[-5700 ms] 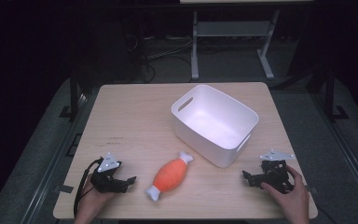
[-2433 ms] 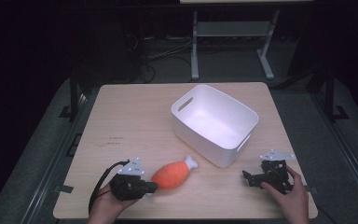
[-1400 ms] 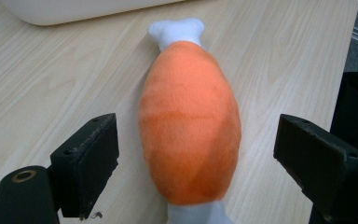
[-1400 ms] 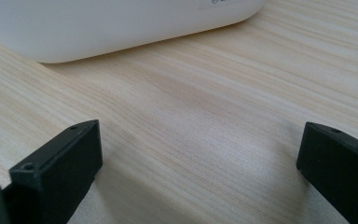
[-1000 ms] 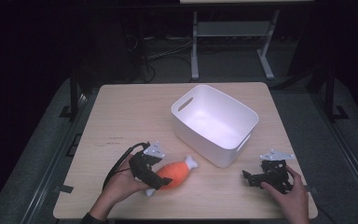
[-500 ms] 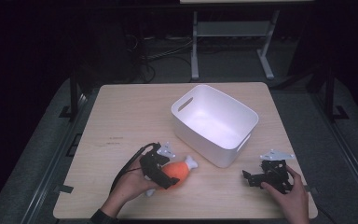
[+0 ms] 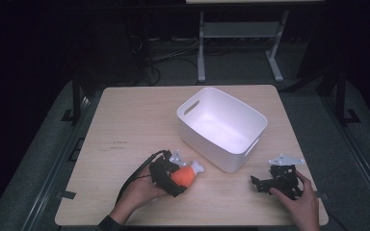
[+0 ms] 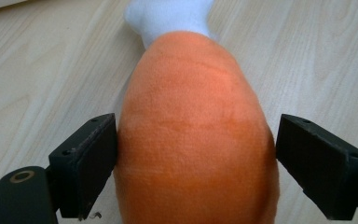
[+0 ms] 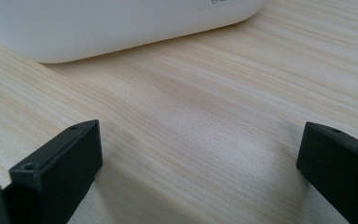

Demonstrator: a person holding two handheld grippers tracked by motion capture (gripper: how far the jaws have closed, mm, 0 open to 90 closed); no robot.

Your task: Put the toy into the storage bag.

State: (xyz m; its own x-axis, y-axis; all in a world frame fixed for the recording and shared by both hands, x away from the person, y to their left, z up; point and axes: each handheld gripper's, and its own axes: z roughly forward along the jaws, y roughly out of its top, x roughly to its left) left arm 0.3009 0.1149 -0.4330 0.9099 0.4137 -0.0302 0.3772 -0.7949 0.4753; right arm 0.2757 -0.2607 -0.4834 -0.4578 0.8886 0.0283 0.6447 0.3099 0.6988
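Note:
An orange plush toy with a white end lies on the wooden table near the front, left of centre. My left gripper is open, its jaws straddling the toy's orange body. In the left gripper view the left pad touches the plush and the right pad stands just off it. My right gripper rests at the front right, open, with bare wood between its jaws.
A white plastic bin with handle slots stands right of the table's centre, just beyond the toy; its wall is close ahead of the right gripper. Bare wood spreads over the left half of the table.
My left gripper has slid right and forward from the front left corner until its jaws enclose the toy. The toy has shifted a little toward the bin. The right gripper has stayed still.

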